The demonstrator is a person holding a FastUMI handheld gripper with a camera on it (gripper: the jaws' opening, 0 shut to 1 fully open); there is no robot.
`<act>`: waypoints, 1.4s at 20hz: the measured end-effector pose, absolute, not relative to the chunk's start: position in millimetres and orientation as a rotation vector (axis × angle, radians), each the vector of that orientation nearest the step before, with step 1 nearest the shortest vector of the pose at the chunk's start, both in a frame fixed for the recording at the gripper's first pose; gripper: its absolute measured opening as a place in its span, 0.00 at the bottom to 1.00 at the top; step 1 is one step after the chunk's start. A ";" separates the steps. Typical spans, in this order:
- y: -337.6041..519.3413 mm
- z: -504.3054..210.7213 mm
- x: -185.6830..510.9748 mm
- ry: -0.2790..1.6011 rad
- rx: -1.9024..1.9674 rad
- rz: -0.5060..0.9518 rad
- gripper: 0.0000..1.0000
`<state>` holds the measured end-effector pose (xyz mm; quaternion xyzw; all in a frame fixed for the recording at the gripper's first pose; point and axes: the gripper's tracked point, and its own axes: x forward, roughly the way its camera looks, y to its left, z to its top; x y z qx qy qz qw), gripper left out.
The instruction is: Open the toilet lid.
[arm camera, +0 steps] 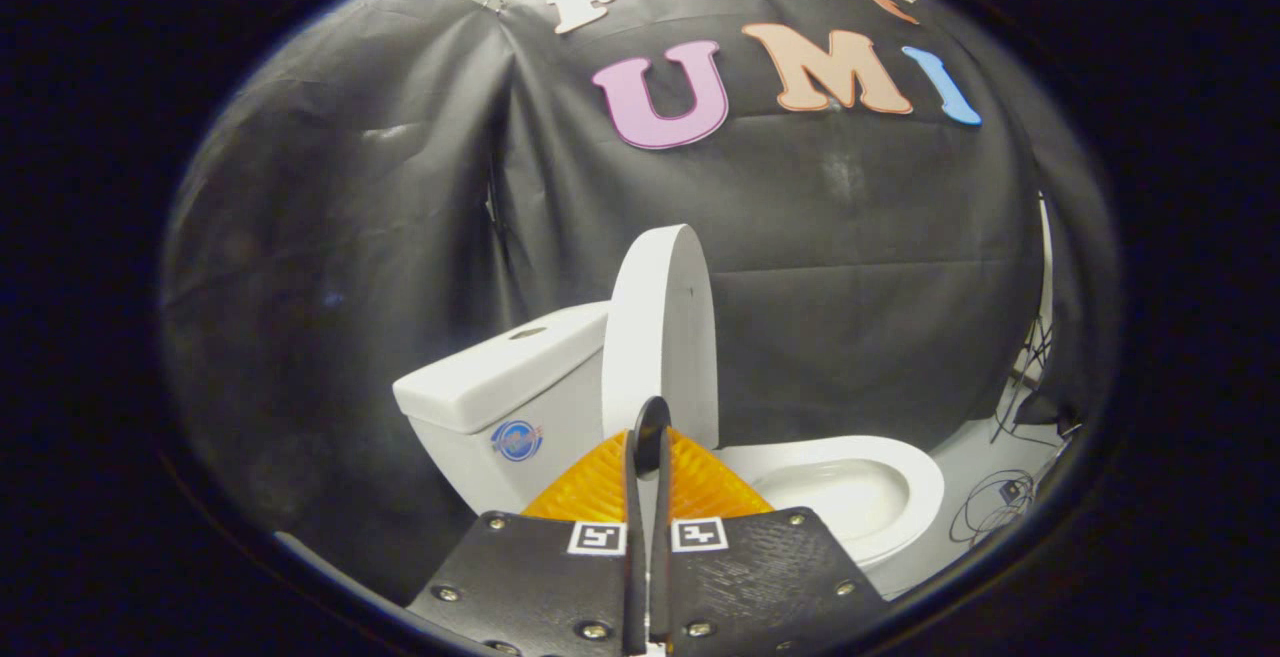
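White porcelain: we note the toilet lid [662,337] standing upright, edge-on to us, just beyond the fingertips and against the tank [500,387] at its left. We see the open bowl [850,492] to the right, with loose cables [1000,507] on the floor farther right. Our hand-held gripper [648,437] has its fingers pressed together, pinching nothing.

The toilet lid [662,332] ahead of my gripper [648,437] looks like smooth plastic, faintly sheened. Left of the lid, the tank [505,392] is glossy ceramic, like the bowl [860,492] to its right. Behind the lid, the wall cloth [850,277] is matt, creased. My closed fingers [700,482] carry ribbed, translucent pads.
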<state>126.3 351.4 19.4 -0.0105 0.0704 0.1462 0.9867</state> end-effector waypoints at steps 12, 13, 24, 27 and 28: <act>385.0 12.8 123.5 0.119 -0.020 0.388 0.05; 387.3 11.9 122.9 0.116 -0.024 0.392 0.05; 402.2 8.4 122.1 0.114 -0.001 0.418 0.07; 408.1 8.0 120.4 0.110 -0.017 0.434 0.08; 409.9 7.2 120.3 0.101 -0.035 0.443 0.10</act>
